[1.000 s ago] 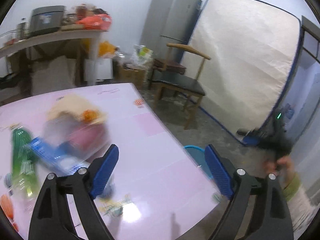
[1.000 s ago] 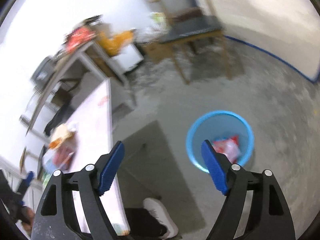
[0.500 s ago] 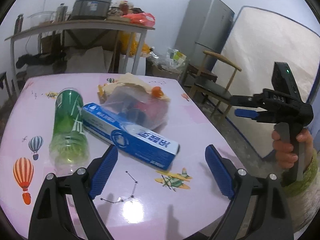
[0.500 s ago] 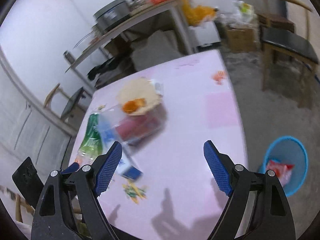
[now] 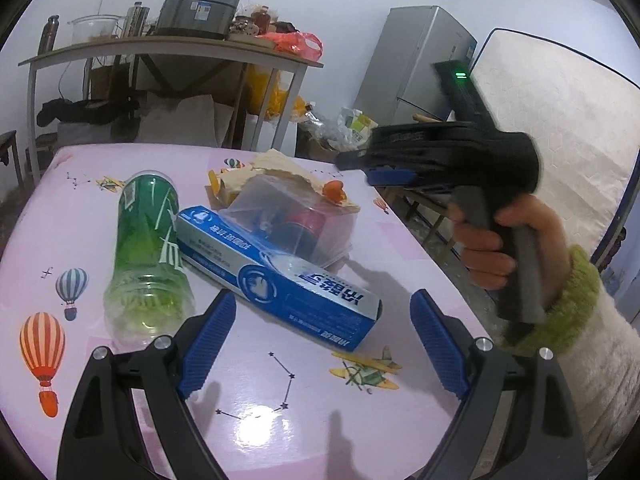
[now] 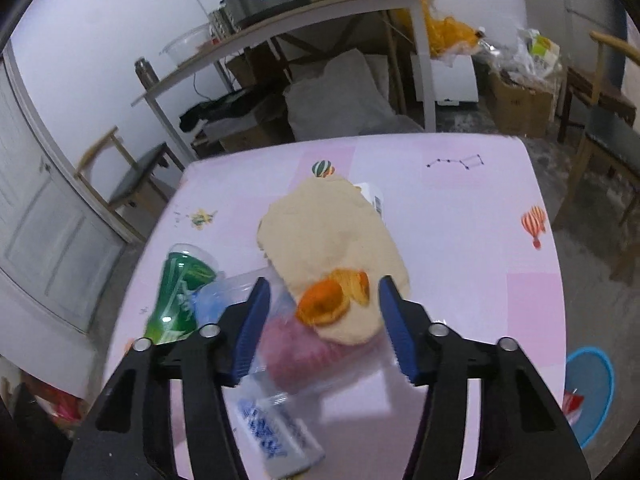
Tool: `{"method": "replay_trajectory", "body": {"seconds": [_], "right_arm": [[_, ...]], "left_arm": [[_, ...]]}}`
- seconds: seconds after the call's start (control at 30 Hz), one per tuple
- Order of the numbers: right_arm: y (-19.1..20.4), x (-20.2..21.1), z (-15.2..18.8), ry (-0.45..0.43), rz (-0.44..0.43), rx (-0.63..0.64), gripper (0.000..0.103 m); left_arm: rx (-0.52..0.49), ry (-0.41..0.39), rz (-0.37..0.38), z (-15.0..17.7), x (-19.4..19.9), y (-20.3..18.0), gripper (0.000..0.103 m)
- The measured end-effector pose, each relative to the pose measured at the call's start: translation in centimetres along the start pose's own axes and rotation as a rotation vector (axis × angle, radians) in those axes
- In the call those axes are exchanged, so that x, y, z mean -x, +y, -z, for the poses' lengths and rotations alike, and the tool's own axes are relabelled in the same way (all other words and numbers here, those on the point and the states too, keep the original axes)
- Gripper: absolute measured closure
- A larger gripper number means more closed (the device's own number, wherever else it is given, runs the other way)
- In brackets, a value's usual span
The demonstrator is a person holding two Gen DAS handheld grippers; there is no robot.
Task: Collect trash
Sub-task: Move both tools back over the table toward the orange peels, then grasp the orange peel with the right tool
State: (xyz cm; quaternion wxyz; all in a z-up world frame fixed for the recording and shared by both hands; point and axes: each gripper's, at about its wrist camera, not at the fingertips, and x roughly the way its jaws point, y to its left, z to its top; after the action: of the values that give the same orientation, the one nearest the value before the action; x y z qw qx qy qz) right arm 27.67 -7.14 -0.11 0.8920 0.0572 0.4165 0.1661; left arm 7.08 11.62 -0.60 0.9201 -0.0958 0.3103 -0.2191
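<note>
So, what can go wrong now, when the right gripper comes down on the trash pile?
The right gripper, whose jaws have just been closing with nothing pressed between them, frames the orange peel lying loose on the tan paper; the peel may roll off. The paper rests on the clear plastic container, which could tip or slide against the blue box. The blue bin stands beyond the table edge, so pieces may fall during the carry.
</note>
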Motion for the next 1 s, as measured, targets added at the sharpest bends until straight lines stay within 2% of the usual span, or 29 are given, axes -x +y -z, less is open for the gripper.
{"method": "replay_trajectory", "body": {"seconds": [0.27, 0.37, 0.67, 1.0], "right_arm": [[1.1, -2.4, 1.0, 0.031, 0.094, 0.066, 0.082], [0.9, -2.1, 1.2, 0.024, 0.096, 0.056, 0.089], [1.0, 0.1, 1.6, -0.045, 0.081, 0.023, 0.092], [-1.2, 6.0, 3.4, -0.155, 0.031, -0.054, 0.092]], "left_arm": [[-0.016, -0.004, 0.014, 0.2, 0.1, 0.5, 0.016], [-0.016, -0.002, 0.025, 0.3, -0.1, 0.6, 0.016], [-0.028, 0.010, 0.048, 0.4, -0.4, -0.1, 0.016], [-0.051, 0.051, 0.060, 0.8, -1.3, -1.5, 0.016]]}}
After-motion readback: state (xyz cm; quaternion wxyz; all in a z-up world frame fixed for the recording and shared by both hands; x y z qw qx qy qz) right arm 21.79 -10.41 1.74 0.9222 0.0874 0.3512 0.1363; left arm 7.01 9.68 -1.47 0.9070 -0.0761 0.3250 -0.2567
